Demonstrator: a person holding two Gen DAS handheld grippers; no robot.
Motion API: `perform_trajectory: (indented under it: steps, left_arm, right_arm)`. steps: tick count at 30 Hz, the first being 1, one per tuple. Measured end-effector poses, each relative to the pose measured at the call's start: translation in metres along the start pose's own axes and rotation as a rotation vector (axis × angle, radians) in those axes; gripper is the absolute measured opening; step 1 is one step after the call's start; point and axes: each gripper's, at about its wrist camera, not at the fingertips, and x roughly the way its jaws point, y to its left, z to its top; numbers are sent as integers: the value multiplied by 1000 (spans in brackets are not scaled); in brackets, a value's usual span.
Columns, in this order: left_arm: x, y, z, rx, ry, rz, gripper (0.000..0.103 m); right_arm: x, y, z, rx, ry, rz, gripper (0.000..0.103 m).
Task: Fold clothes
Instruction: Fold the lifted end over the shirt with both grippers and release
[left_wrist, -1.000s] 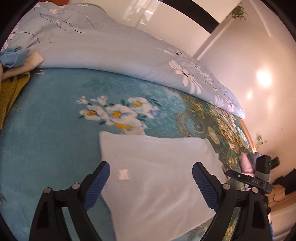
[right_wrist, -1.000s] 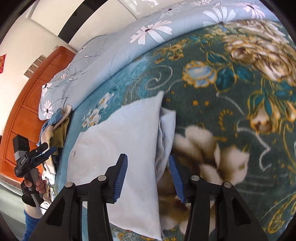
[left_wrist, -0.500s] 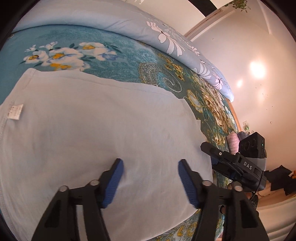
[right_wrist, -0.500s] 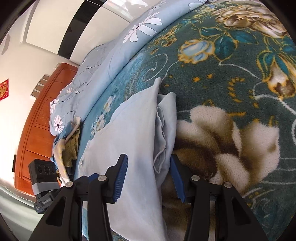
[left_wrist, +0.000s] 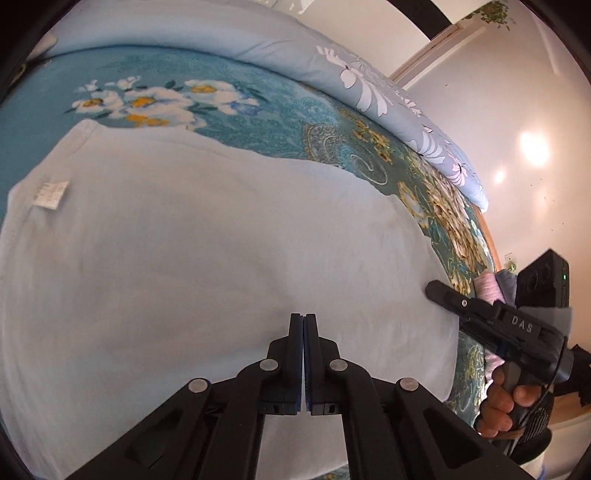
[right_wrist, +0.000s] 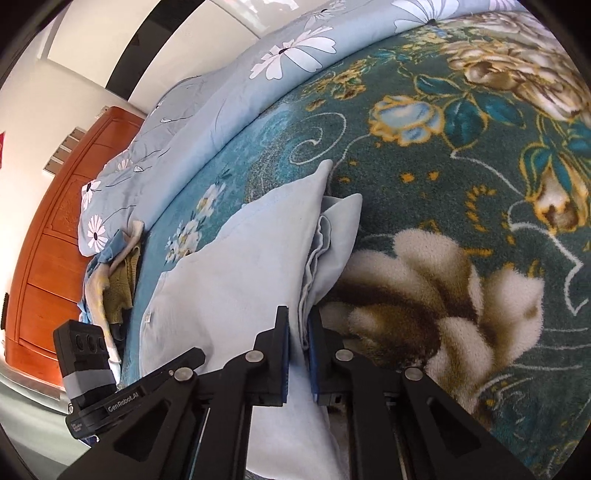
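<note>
A pale blue garment (left_wrist: 203, 240) lies folded flat on the bed, a white label (left_wrist: 50, 192) near its left edge. My left gripper (left_wrist: 303, 317) rests on the near part of the cloth, shut, with a sliver of fabric pinched between the pads. Seen from the right wrist, the garment (right_wrist: 251, 266) shows a layered, folded right edge. My right gripper (right_wrist: 298, 314) straddles that edge. Its jaws are closing, and the blue pads press the layers between them. The right gripper (left_wrist: 434, 290) also shows in the left wrist view at the cloth's right edge, held by a hand (left_wrist: 498, 402).
A teal floral blanket (right_wrist: 461, 184) covers the bed, with a light blue flowered quilt (left_wrist: 332, 62) rolled along its far side. A pile of clothes with a mustard knit (right_wrist: 118, 280) lies far left, before a wooden wardrobe (right_wrist: 48, 229). Pink cloth (left_wrist: 487, 288) sits past the bed's right edge.
My left gripper came down and forward onto the garment, and its wide-open jaws closed on the cloth. The right gripper's jaws narrowed onto the folded edge.
</note>
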Motion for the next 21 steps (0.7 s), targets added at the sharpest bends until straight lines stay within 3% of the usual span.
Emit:
perform_trajectory:
  steps: [5,9,11,21]
  left_arm:
    - [7,5,-26,-3,64,8,1]
    - [-11,24,-35,-100,57,-102,2]
    - [-37,35,-40,-111,-2,-140,2]
    - [-157,125,-57,-260,-261,-159,2]
  right_arm:
    - [-15,37,8,-53,-4,-63,9]
    - [-20,81,9,-134,5,-154,9]
    - [-21,105,11,-183,7,-199,9]
    - [23,242,9,-379,89,-356,9]
